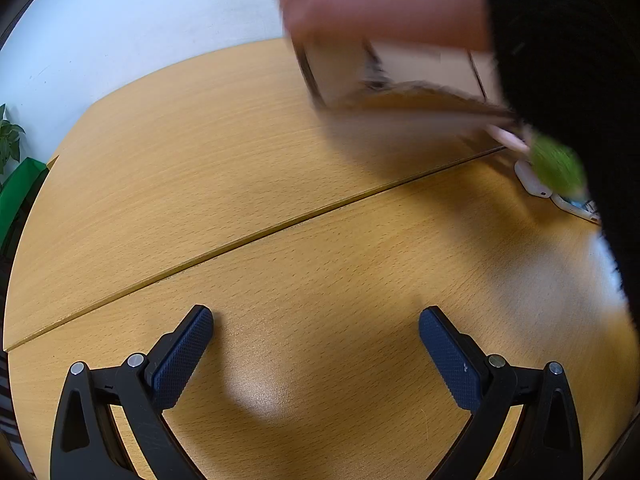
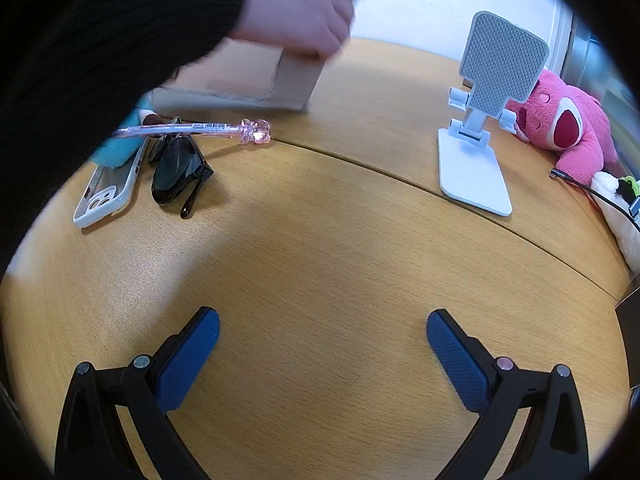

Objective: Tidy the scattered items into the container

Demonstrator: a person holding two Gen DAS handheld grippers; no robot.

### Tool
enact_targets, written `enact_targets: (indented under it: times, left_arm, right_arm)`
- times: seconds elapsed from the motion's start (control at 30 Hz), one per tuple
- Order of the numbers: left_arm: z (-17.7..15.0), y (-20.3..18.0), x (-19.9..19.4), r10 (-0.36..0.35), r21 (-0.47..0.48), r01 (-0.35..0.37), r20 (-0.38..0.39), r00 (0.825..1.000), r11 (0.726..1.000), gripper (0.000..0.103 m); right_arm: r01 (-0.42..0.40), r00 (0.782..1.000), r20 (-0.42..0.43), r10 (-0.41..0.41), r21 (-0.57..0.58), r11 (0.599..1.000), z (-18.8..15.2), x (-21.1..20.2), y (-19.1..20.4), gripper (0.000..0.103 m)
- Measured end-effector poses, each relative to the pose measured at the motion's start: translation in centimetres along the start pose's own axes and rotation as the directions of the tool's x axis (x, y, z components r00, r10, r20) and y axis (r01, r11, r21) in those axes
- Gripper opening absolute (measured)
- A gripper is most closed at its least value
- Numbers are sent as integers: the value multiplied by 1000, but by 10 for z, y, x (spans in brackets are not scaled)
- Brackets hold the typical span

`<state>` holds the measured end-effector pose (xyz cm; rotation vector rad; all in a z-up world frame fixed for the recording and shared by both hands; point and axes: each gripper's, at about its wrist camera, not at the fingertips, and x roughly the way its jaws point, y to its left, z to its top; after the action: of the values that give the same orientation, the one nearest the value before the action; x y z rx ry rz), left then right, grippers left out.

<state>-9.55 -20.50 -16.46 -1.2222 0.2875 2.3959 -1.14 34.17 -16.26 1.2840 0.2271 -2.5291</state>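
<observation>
Both pairs of tongs hang spread wide over bare wood, nothing between their blue pads: the left tongs [image 1: 316, 344] and the right tongs [image 2: 323, 346] each sit low over the table [image 2: 320, 248], whose two boards meet in a dark seam ahead of the fingertips. Far ahead of the right tongs and to their left, a person's hand [image 2: 296, 12] in a black sleeve [image 2: 100, 48] grips a cardboard box [image 2: 256, 80]; the box is motion-blurred and seems tilted, and whether it touches the table cannot be told. In the left wrist view the same box [image 1: 400, 80] shows ahead and to the right of the left tongs, also blurred, under the hand [image 1: 380, 0]. Just in front of the box, ahead-left of the right tongs, lies a pink pen [image 2: 200, 129] with a small bear-shaped cap, resting across a pair of dark sunglasses [image 2: 176, 172] folded on the table. Just left of the sunglasses lies a phone in a white case [image 2: 106, 192], camera side up, with a teal soft object [image 2: 120, 152] on its far end. Ahead-right of the right tongs stands a white phone stand [image 2: 476, 152], upright, and beyond it a pink plush toy [image 2: 568, 128] lies near the table's far edge.
</observation>
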Motion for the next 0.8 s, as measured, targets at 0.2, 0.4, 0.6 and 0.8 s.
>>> enact_targets:
  times: [0.2,0.4,0.6,0.8]
  left_arm:
    - [0,0,0,0,0,0,0,1000,1000,103]
    - [1,-1,0,0,1,0,0,1000,1000,103]
    - [1,-1,0,0,1,0,0,1000,1000,103]
    - [2,-1,0,0,1,0,0,1000,1000,103]
  right_arm:
    - [0,1000,0,0,0,1000,0,0,0,103]
    - [0,1000,0,0,-1,1000,0,0,0,103]
    - [0,1000,0,0,-1,1000,0,0,0,103]
    - [0,1000,0,0,-1,1000,0,0,0,103]
